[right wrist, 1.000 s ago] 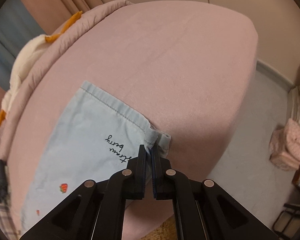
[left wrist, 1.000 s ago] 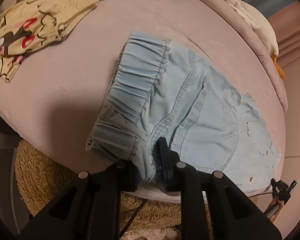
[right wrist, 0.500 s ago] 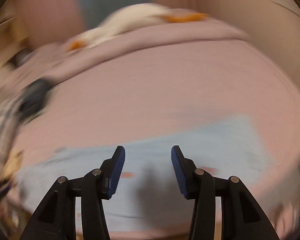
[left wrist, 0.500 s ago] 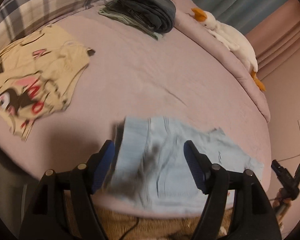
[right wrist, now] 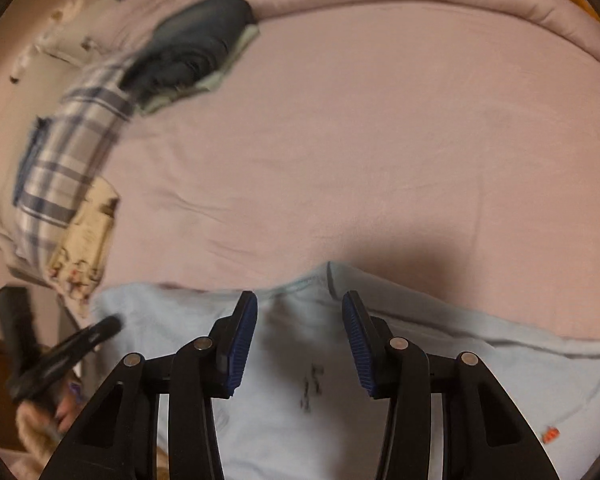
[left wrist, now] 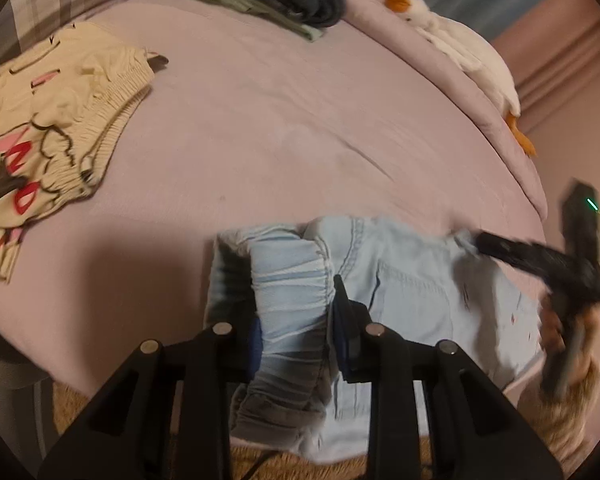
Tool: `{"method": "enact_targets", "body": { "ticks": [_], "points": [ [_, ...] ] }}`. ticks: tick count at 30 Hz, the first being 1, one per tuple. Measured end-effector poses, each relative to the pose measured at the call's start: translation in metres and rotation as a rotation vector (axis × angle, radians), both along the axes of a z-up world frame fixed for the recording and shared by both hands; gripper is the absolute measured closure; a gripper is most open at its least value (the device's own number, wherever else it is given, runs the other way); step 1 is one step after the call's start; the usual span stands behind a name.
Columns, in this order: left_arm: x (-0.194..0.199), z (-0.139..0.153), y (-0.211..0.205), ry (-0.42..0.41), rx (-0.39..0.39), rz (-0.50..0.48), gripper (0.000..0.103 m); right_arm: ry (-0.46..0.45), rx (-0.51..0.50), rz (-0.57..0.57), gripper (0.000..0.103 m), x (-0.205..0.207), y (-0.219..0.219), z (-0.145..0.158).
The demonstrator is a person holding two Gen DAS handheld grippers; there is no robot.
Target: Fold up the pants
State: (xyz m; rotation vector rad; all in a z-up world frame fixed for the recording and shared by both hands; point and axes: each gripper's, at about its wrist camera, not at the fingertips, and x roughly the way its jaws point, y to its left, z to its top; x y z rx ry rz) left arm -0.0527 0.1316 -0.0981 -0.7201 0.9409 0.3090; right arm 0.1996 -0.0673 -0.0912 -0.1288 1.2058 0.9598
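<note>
1. Light-blue pants (left wrist: 412, 280) lie bunched at the bed's (left wrist: 260, 128) near edge.
2. Left tongs (left wrist: 296, 320) straddle the waistband, parted; right tongs (right wrist: 300, 340) gape wide, empty.
3. Risk: overhanging fabric could slide off.

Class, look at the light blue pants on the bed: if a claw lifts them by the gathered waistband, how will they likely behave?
The light blue pants will probably flop and drape, since the fabric already bunches and folds on the bed. The elastic waistband looks thick and ridged, so the left claw should likely grip it without slipping. They seem light, being thin denim.
</note>
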Motion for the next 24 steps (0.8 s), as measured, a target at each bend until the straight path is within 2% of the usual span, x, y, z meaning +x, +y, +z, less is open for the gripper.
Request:
{"method": "enact_targets", "body": {
  "ticks": [4,5,6,7,8,10,13,15,18,21,23,24],
  "points": [
    [-0.008,-0.010,0.002,-0.018,-0.017,0.000,0.074,0.005,-0.035,0.032,0.056,0.002,0.009,-0.010],
    [-0.007,-0.012,0.003,-0.017,-0.021,0.005,0.074,0.006,-0.031,0.036,0.063,0.004,0.012,-0.010],
    [-0.006,-0.011,0.005,-0.014,-0.026,0.010,0.074,0.010,-0.029,0.040,0.086,0.006,0.012,-0.012],
    [-0.004,-0.010,0.006,-0.014,-0.027,0.012,0.074,-0.004,-0.051,0.031,0.094,0.007,0.014,-0.013],
    [0.000,-0.009,0.007,-0.011,-0.014,0.014,0.074,-0.020,-0.059,0.016,0.094,0.006,0.024,-0.012],
    [0.002,-0.006,0.006,0.001,0.032,0.011,0.074,-0.041,-0.009,-0.015,0.094,0.007,0.017,0.000],
    [0.001,-0.010,0.010,0.009,0.032,0.019,0.074,-0.052,0.040,-0.033,0.094,0.006,0.014,0.015],
    [0.000,-0.016,0.016,0.006,-0.008,0.037,0.073,-0.076,0.023,-0.028,0.094,0.002,0.025,0.010],
    [0.000,-0.016,0.015,0.015,-0.008,0.043,0.070,-0.064,-0.054,-0.045,0.094,0.003,0.041,-0.019],
    [0.004,-0.013,0.010,0.040,0.036,0.036,0.062,-0.071,-0.039,-0.075,0.095,0.004,0.037,-0.019],
    [0.006,-0.011,0.012,0.062,0.049,0.037,0.048,-0.090,-0.047,-0.078,0.095,0.004,0.037,-0.016],
    [0.006,-0.009,0.013,0.080,0.053,0.044,0.046,-0.104,-0.048,-0.072,0.093,0.003,0.036,-0.014]
  ]
}}
